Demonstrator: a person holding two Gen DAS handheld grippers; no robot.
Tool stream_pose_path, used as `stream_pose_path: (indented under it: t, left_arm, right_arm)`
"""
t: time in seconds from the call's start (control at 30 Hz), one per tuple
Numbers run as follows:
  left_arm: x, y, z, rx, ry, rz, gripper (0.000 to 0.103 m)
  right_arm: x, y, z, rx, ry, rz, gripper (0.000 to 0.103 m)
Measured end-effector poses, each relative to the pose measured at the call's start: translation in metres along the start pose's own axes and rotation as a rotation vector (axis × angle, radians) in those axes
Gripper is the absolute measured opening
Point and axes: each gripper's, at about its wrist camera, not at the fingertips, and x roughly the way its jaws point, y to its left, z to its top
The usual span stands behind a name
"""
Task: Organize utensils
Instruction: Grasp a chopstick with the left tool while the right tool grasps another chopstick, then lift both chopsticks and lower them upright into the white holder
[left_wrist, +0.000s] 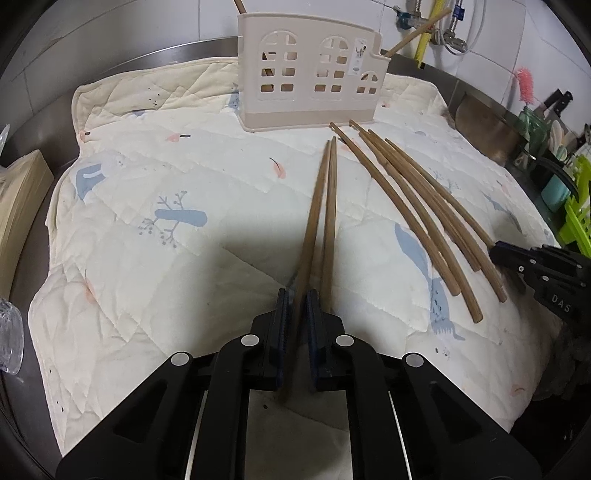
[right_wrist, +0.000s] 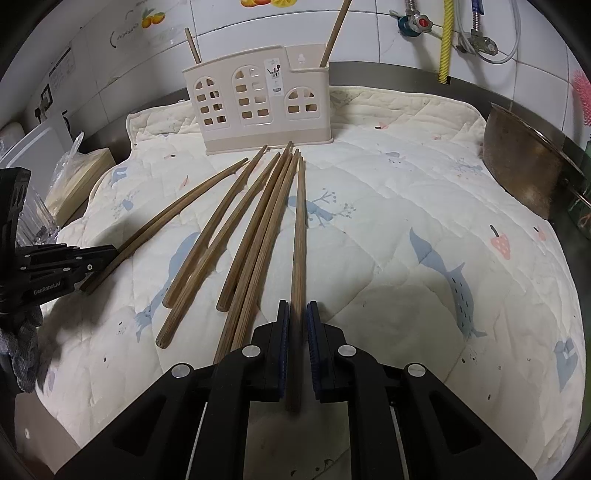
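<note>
A beige utensil holder (left_wrist: 310, 74) (right_wrist: 258, 107) stands at the back of a quilted mat (left_wrist: 184, 166), with a chopstick (right_wrist: 334, 33) upright at each end. Several wooden chopsticks (left_wrist: 413, 221) (right_wrist: 229, 229) lie fanned on the mat in front of it. My left gripper (left_wrist: 297, 295) (right_wrist: 112, 253) is shut on the thick end of one chopstick (left_wrist: 314, 206); a second chopstick (left_wrist: 330, 221) lies just outside its right finger. My right gripper (right_wrist: 297, 306) (left_wrist: 493, 251) is shut on the rightmost chopstick (right_wrist: 299, 229), near its thick end.
A metal bowl (right_wrist: 524, 166) (left_wrist: 484, 129) leans at the mat's right edge, with a green rack (left_wrist: 576, 206) and jars beyond it. A tan box (left_wrist: 22, 206) and clear plastic (left_wrist: 9, 332) sit to the left. Pipes run along the tiled wall (right_wrist: 447, 40).
</note>
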Motion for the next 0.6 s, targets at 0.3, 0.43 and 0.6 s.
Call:
stream_pose_path:
  t: [0.3,0.43,0.6]
  left_arm:
    - [-0.035,-0.005,0.011,0.002,-0.095,-0.015,0.005]
    - [-0.056,-0.004,0.021,-0.008,-0.154,-0.019,0.005]
    - [-0.080,-0.006,0.040,0.002,-0.224,-0.018,0.005]
  right_arm:
    - [-0.024,-0.001,0.009,-0.004,-0.082,-0.014,0.007]
    - [-0.045,-0.001,0.024,-0.002,-0.154,-0.010,0.007]
    - [-0.067,0.005,0.055,-0.024,-0.247,-0.010,0.007]
